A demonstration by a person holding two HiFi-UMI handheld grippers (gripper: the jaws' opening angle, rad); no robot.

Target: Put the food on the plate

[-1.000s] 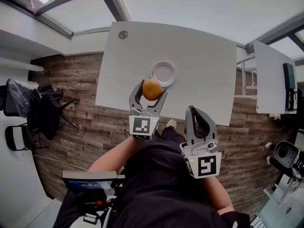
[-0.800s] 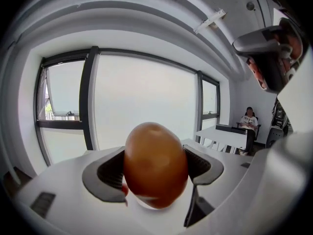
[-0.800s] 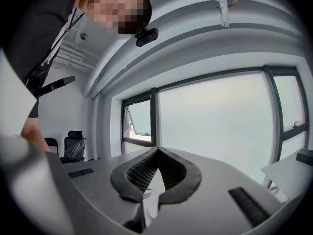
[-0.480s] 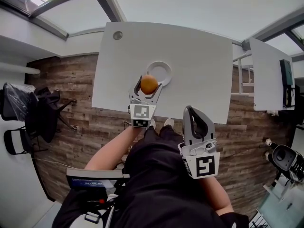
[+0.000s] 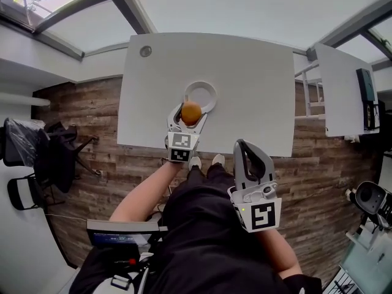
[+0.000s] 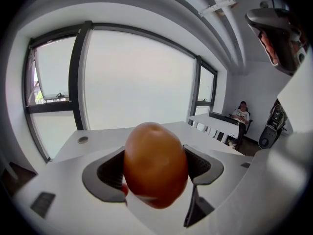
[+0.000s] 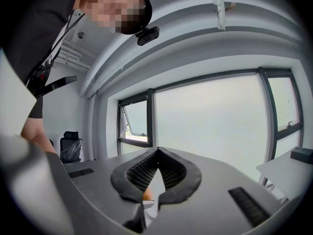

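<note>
- One food (image 5: pixel 191 113), orange-brown and egg-shaped, clamped between jaws of left gripper (image 5: pixel 191 108); no other food seen.
- In left gripper view, food (image 6: pixel 155 164) fills the gap of left gripper (image 6: pixel 156 168); dark pads (image 6: pixel 110 173) press on both flanks, long axis about upright, crosswise to the squeeze.
- Key relation: one white plate (image 5: pixel 212 91) just ahead of the left jaws and slightly right; in head view, food overlaps the plate's near rim, not yet over its middle.
- Height of food above plate: cannot tell from these views.
- Judged next: short push forward and a bit right, lower, then release over the plate's centre; roll-off risk likely, given the rounded shape.
- Right gripper (image 5: pixel 244 146) well back from the plate, near the body, off the counter edge; left one clearly nearer.
- In right gripper view, right gripper (image 7: pixel 157 153) has its jaws closed tip to tip, nothing held.
- One white counter (image 5: pixel 257 84); besides the plate, only a small round fitting (image 5: pixel 145 51) at its far left corner.
</note>
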